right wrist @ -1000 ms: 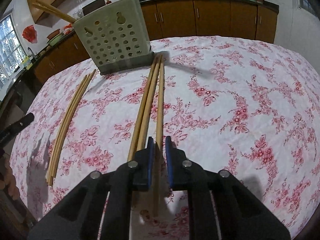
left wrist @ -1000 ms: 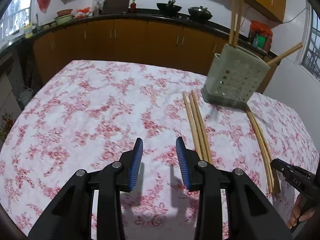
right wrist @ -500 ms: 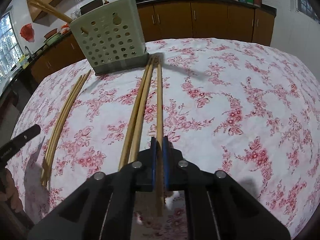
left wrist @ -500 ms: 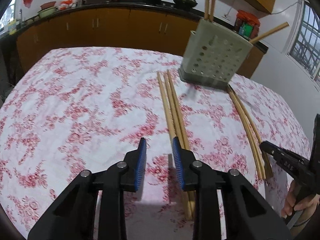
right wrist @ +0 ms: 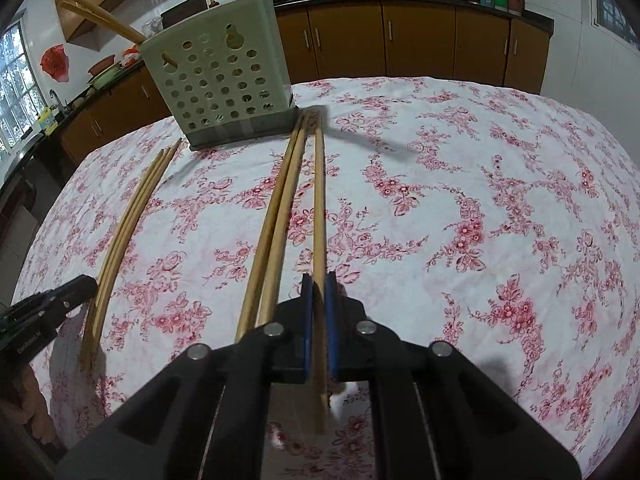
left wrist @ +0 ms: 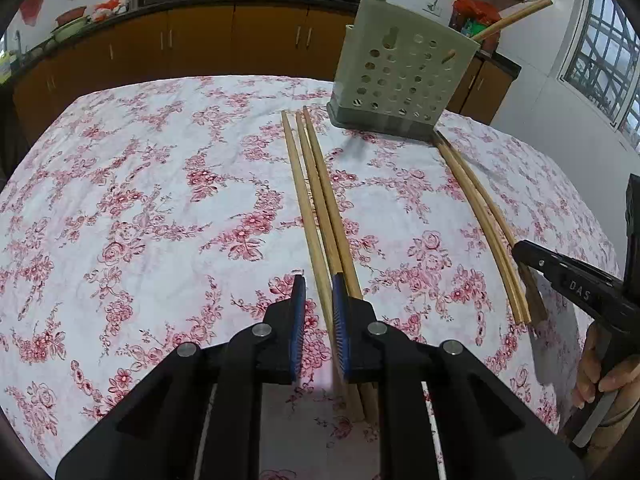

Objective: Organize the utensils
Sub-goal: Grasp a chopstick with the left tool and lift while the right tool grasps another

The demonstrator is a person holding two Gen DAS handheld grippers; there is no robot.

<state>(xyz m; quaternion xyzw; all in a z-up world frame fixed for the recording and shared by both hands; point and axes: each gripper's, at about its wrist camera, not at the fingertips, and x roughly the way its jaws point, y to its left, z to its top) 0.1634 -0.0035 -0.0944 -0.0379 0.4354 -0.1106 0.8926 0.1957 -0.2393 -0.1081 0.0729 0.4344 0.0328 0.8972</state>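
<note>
Grippers angled down over chopsticks on the floral tablecloth (left wrist: 140, 208).
Right gripper (right wrist: 319, 284) pinches one chopstick (right wrist: 319, 208) near its close end; left gripper (left wrist: 318, 284) is closing around another chopstick (left wrist: 308, 216), pads seemingly not yet pressing. Pale, slender wooden sticks lie lengthwise, far tips pointing toward the perforated green holder (left wrist: 404, 76), which holds more upright.

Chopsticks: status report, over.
Right gripper shut on one chopstick. Left gripper closing, another chopstick between its jaws. Nothing blocking the holder.
</note>
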